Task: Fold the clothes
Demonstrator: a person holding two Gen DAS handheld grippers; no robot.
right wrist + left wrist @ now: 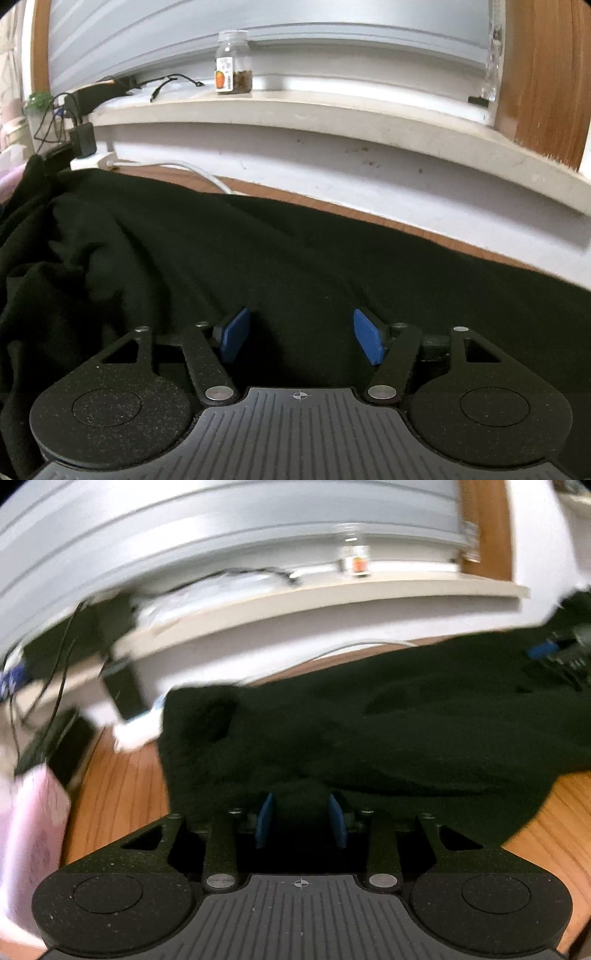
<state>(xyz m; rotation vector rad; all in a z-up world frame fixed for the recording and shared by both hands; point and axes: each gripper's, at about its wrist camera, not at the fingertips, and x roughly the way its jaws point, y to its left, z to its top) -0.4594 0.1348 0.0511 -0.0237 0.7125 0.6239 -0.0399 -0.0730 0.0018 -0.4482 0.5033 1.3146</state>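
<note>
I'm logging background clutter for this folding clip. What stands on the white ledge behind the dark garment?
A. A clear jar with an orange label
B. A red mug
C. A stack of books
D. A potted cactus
A: in the right wrist view a clear jar with a pale lid and an orange label stands upright on the white ledge, beyond the dark garment spread on the wooden surface.

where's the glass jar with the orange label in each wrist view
Left wrist view: the glass jar stands blurred on the pale ledge, upper right of centre.
Right wrist view: the same jar stands on the ledge, upper left of centre, sharp, with brown contents showing.
Shared landmark: the white cable lying on the wooden floor beyond the black garment.
</note>
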